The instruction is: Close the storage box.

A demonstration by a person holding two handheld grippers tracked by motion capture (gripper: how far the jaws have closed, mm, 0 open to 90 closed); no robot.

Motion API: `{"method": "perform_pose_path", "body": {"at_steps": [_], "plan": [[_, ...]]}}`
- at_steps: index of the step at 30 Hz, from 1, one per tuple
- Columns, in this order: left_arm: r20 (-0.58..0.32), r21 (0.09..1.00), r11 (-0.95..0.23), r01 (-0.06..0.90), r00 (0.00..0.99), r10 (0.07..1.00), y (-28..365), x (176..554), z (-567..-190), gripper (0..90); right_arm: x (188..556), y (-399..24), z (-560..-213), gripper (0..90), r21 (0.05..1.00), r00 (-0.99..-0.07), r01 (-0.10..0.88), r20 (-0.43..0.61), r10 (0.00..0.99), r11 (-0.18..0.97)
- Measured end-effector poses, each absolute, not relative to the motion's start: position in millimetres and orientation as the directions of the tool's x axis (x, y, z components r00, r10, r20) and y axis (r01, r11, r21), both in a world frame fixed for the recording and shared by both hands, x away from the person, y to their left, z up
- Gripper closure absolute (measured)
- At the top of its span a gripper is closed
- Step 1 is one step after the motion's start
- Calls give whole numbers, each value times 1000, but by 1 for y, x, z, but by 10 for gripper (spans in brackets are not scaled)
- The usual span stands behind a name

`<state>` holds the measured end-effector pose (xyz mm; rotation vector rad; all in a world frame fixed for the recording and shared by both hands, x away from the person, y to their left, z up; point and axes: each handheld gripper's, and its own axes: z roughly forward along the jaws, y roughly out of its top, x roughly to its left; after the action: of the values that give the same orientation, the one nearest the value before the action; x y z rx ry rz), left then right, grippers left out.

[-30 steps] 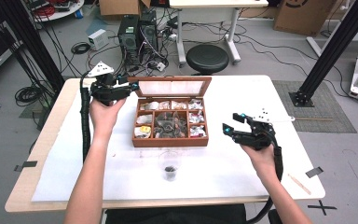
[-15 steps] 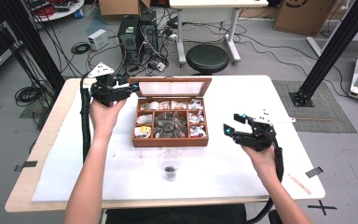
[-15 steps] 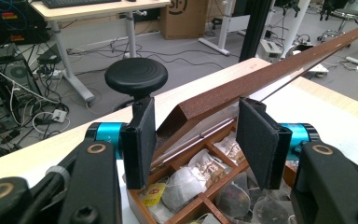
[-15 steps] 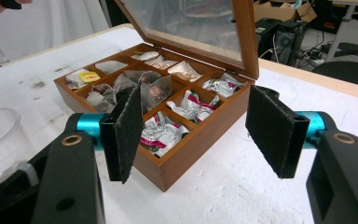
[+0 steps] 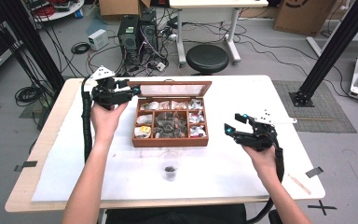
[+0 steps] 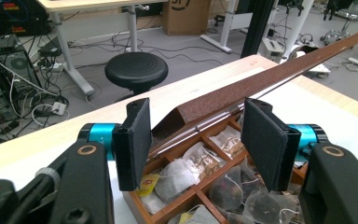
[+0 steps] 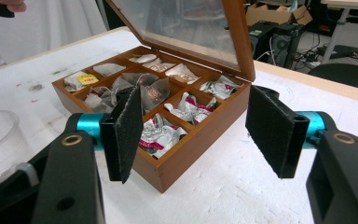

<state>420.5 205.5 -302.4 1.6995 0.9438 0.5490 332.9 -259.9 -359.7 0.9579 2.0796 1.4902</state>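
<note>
Wooden tea box [image 5: 170,140] at surface [image 5: 242,168] centre, raised lid [image 6: 279,79] corner between just-opening, non-touching left gripper [image 6: 200,140] jaws; right gripper [image 7: 200,128] wide, empty, just beside box.

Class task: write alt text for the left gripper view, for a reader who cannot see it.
The left gripper, jaws open and just widened, frames the corner of the raised lid of a wooden tea box; the pads do not touch it. Tea bags fill its compartments below.
</note>
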Motion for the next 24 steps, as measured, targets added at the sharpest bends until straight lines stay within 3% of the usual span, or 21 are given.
{"method": "perform_pose_path", "body": {"at_steps": [24], "plan": [[-106, 932, -101, 349, 526, 844, 199, 409, -310, 357, 331, -262, -359, 373, 941, -677, 284, 59, 734, 186]]}}
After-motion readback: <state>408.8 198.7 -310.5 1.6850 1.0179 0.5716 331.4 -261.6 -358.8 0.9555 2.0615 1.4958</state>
